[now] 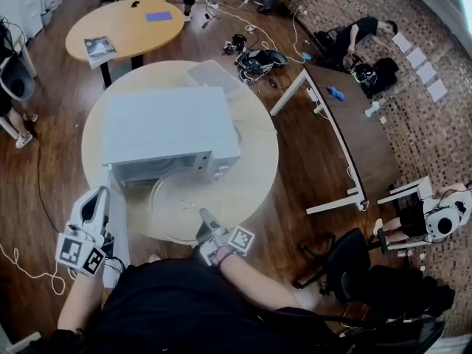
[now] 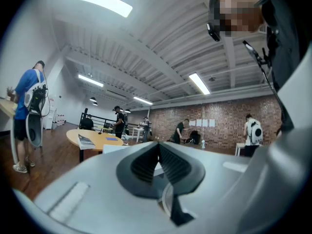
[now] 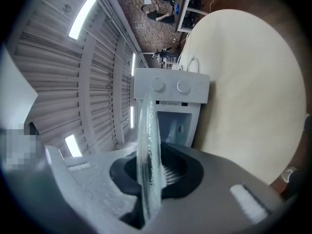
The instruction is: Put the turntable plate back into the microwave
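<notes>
Pinched at its rim by the right gripper [image 3: 152, 175], the clear round glass turntable plate [image 3: 147, 126] hangs before the open front of the white microwave [image 1: 166, 124] on the pale round surface [image 1: 258, 172], not yet inside; the left gripper [image 2: 157, 152] is pressed together, empty.

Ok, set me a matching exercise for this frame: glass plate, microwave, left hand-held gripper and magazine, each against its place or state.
Things:
1. glass plate
2. microwave
3. left hand-held gripper
4. magazine

Place or state:
A. on the orange table
B. jaws together, nothing between them
C. on the cream round table
D. rim clamped in the right hand-held gripper

Pairs: 1-D, 2-C, 3-B, 4-A
</notes>
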`<state>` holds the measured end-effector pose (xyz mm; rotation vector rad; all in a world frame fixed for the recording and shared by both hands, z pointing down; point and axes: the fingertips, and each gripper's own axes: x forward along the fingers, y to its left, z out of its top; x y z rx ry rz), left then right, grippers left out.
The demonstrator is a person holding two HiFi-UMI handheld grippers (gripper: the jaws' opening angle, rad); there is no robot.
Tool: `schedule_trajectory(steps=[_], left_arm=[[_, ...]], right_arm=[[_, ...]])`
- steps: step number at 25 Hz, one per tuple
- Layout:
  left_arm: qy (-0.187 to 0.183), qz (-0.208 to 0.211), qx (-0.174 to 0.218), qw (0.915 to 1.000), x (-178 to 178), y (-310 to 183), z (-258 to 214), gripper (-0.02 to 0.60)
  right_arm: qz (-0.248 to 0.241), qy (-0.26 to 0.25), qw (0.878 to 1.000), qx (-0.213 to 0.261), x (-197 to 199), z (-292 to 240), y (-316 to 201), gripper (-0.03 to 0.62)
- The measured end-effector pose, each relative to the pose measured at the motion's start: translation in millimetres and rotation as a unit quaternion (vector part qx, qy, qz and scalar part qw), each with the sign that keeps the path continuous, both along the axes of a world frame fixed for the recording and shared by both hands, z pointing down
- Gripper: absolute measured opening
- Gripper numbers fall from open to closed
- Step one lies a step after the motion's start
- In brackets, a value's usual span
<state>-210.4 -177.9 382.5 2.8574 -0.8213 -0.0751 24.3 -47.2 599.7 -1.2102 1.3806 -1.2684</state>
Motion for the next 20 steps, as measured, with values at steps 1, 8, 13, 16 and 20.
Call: schedule_trajectory(steps=[1,8,13,16,20], left_arm=[[-0.001,-0.003,0.000,1.0000,-2,0,0,0.003],[0.006,-0.026,0.002,0.9996,-1,-5,-7,0.003],[0.007,-0.046,-0.003,0.9989,-5,-11,-7,0.003],[0.011,-0.063,-0.006,0.9979,-12,-17,-6,0.003],[0.003,-0.069,0.005,0.9976,-11,-13,-6,0.003]], right_arm=[[-0.006,-0.003,1.000,-0.008,-4,3,-1,0.028],[-0.041,0.011,0.999,-0.024,0,1,-22,0.028],[-0.065,0.017,0.998,0.000,-5,-7,-39,0.028],[-0.078,0.015,0.997,0.003,-7,-8,-46,0.028],[-0.088,0.000,0.996,0.004,-11,-8,-52,0.028]])
